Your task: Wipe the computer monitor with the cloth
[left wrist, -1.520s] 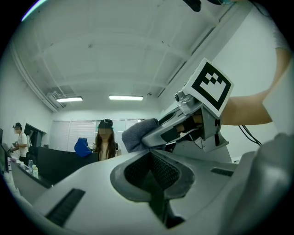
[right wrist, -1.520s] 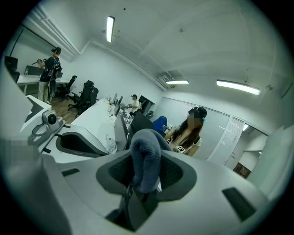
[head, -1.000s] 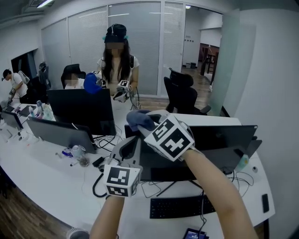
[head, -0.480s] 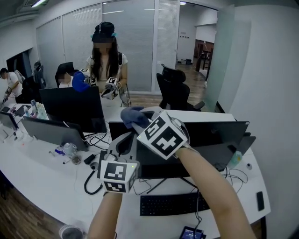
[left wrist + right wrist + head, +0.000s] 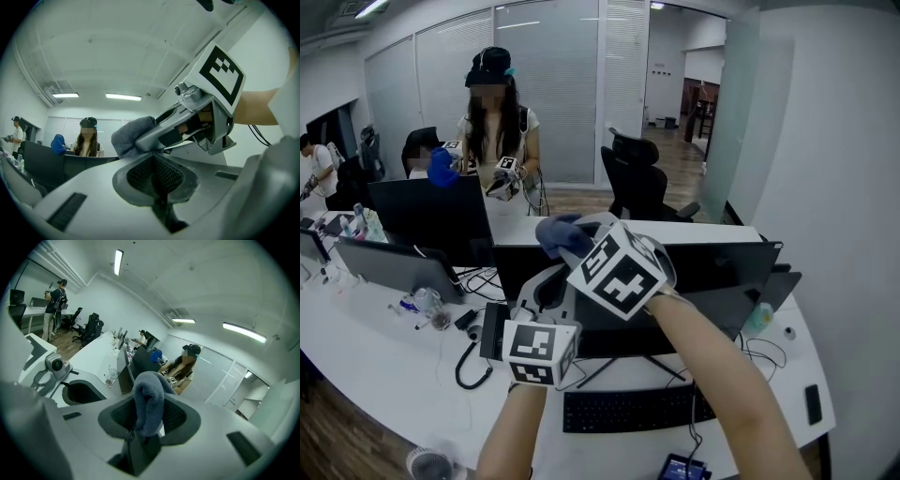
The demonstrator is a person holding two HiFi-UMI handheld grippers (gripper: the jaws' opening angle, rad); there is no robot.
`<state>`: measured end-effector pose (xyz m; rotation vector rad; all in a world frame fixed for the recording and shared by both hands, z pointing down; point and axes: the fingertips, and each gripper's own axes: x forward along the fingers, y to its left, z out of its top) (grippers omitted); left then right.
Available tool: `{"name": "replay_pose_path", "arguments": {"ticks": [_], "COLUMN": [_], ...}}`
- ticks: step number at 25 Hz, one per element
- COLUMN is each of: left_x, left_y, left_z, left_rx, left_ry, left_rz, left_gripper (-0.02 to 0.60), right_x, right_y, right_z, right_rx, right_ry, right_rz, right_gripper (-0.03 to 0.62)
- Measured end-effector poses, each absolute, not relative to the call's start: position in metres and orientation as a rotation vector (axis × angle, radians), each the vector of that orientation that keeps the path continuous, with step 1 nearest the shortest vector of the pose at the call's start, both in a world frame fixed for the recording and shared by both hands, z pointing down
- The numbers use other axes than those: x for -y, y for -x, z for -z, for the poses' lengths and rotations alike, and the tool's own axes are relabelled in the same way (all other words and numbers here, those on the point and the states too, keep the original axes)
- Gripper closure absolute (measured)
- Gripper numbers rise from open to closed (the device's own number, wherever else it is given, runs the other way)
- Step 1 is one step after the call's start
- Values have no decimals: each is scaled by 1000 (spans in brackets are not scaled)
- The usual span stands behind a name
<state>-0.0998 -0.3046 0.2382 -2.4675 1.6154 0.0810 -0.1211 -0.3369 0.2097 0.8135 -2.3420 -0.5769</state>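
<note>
The dark computer monitor (image 5: 722, 272) stands mid-desk in the head view. My right gripper (image 5: 572, 242) is raised before the monitor's upper left part, shut on a folded blue-grey cloth (image 5: 559, 232). In the right gripper view the cloth (image 5: 149, 401) bulges up from between the closed jaws. My left gripper (image 5: 551, 283) is just below it, in front of the screen, pointing upward, its jaws shut with nothing in them. The left gripper view shows the cloth (image 5: 132, 136) and right gripper (image 5: 154, 136) right above the left jaws.
A black keyboard (image 5: 633, 408) and a phone (image 5: 684, 467) lie on the white desk (image 5: 384, 361) below the monitor. Other monitors (image 5: 427, 211) stand at left among cables. A person (image 5: 492, 122) stands behind the desk, near an office chair (image 5: 637, 183).
The desk and monitor have slid left in the head view. Both grippers keep their pose, so the cloth now sits a little further right along the monitor's top.
</note>
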Motion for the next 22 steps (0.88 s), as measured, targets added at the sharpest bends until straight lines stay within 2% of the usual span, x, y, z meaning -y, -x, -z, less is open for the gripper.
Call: {"name": "replay_pose_path", "arguments": {"ticks": [22], "left_x": [305], "left_y": [51], "left_z": [-234], "left_rx": [-1634], "left_ry": [2458], "left_rz": [-60], "left_gripper": [574], "right_x": [339], "right_y": [75], "right_z": [-208], "right_rx": [2343], "right_ry": [-782], "right_rz": [592], "right_gripper": [464]}}
